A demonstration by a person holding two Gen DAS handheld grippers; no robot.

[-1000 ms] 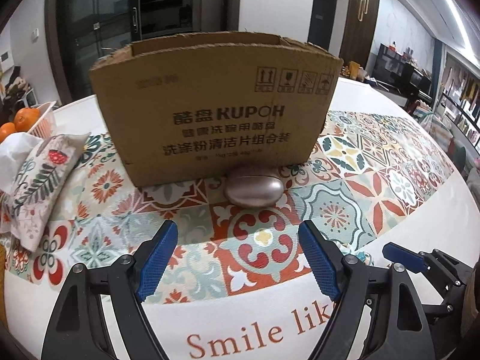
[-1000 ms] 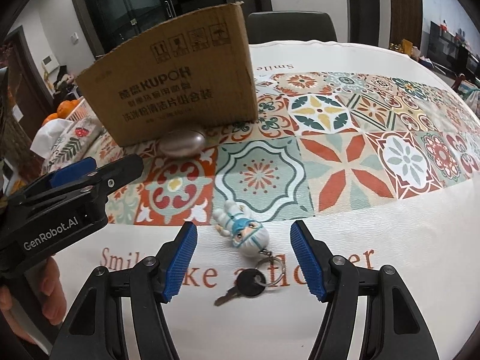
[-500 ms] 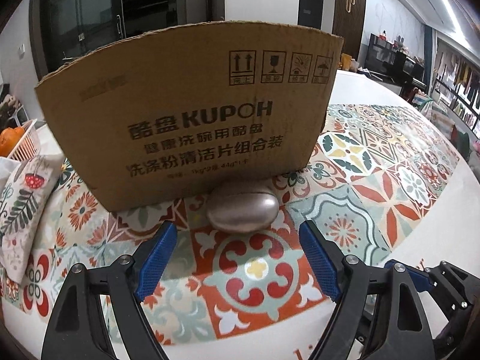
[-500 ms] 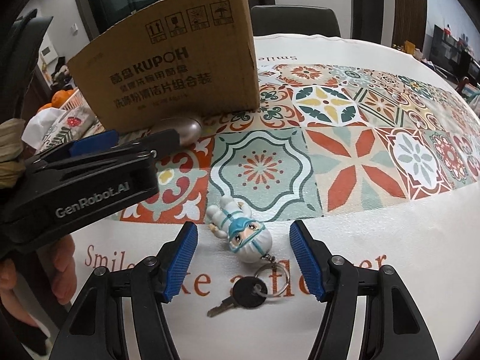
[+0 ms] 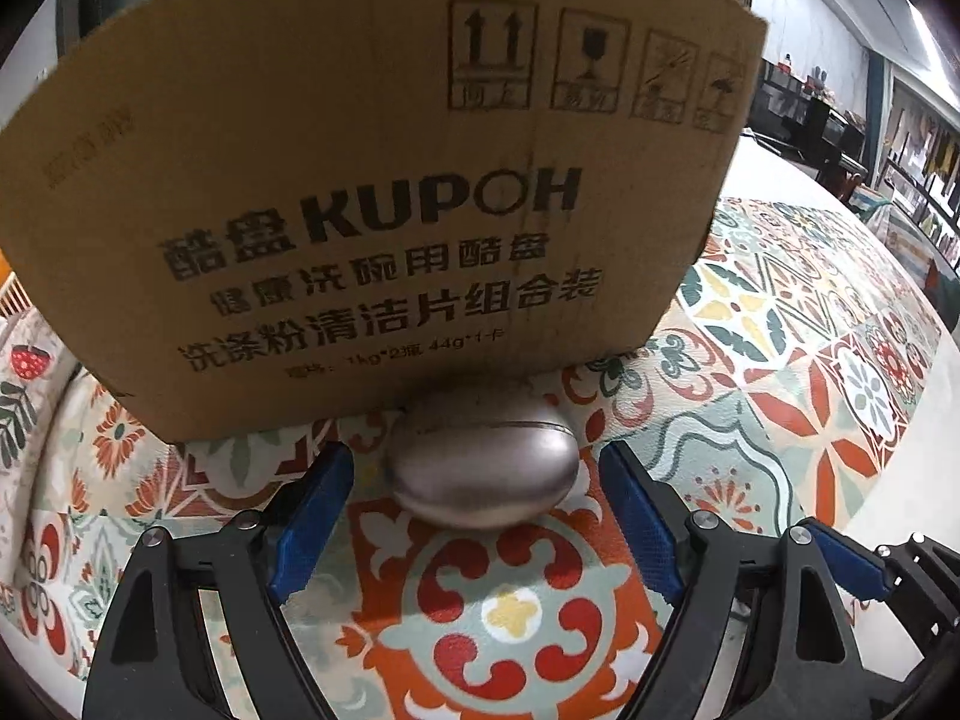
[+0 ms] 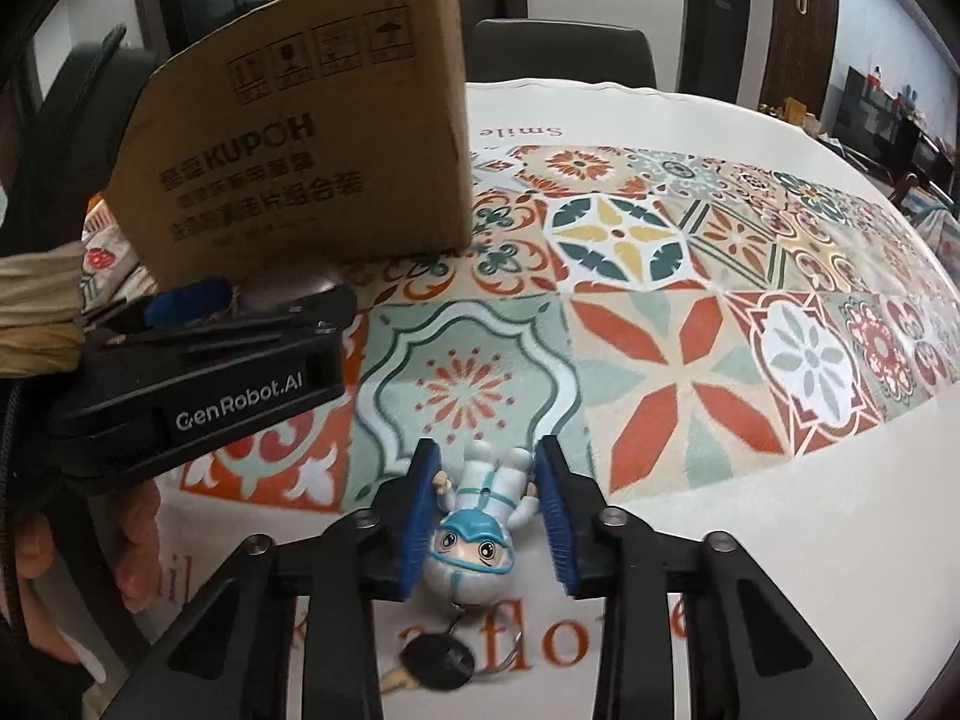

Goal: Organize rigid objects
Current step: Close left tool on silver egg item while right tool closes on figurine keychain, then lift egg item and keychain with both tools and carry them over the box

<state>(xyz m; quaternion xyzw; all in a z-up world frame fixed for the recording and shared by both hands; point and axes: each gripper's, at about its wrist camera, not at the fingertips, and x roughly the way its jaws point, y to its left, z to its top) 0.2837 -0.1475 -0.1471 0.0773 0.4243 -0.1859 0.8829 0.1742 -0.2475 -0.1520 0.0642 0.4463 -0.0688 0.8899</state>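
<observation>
A silver egg-shaped metal object (image 5: 483, 465) lies on the patterned tablecloth against the base of a brown KUPOH cardboard box (image 5: 372, 192). My left gripper (image 5: 477, 480) is open, its blue pads on either side of the object without touching it. A small white-and-blue figurine keychain (image 6: 480, 525) with a key (image 6: 435, 663) lies between the pads of my right gripper (image 6: 487, 474), whose jaws have narrowed around the figurine; the left pad is at its arm, the right pad a little apart. The box (image 6: 312, 162) and left gripper (image 6: 198, 360) show at left in the right wrist view.
The tiled-pattern tablecloth (image 6: 690, 360) covers a round white table. A floral pillow (image 5: 24, 396) lies left of the box. A dark chair (image 6: 558, 51) stands behind the table's far edge.
My left gripper has moved forward so the silver object now lies between its pads. My right gripper has moved forward over the figurine and its jaws have closed much narrower around it.
</observation>
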